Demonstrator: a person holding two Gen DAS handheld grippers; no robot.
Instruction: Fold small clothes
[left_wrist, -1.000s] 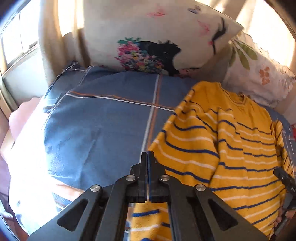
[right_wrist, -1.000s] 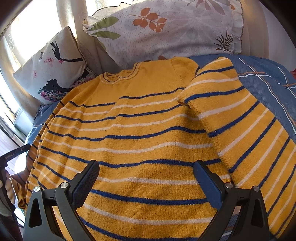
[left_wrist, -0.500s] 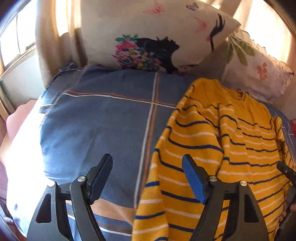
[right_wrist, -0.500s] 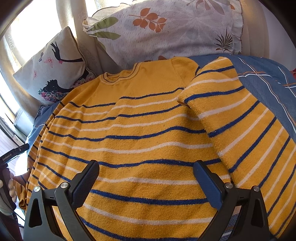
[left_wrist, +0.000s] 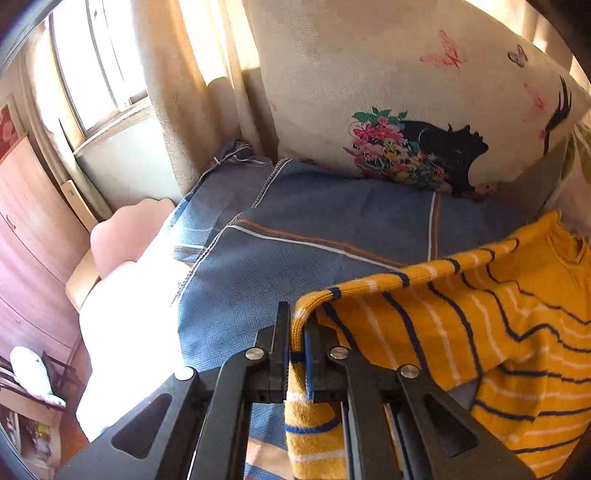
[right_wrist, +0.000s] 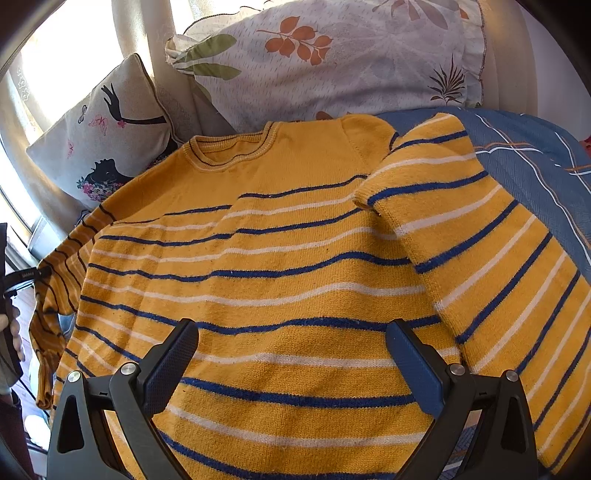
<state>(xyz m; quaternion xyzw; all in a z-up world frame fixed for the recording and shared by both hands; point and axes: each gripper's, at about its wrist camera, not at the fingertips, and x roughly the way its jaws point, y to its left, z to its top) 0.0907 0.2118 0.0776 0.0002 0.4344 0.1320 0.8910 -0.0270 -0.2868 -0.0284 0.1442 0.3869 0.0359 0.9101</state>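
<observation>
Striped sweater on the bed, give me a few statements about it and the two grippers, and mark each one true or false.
1. The left gripper is clamped on a sleeve of the yellow striped sweater. True.
2. The right gripper holds the sweater's hem. False: its jaws stand wide open above the sweater's body, gripping nothing.
3. The sweater's other sleeve is already folded in over the body. True.
4. The sweater lies on a plain white sheet. False: it lies on a blue bedspread with white and orange lines.
5. A leaf-print pillow sits beyond the collar. True.
</observation>
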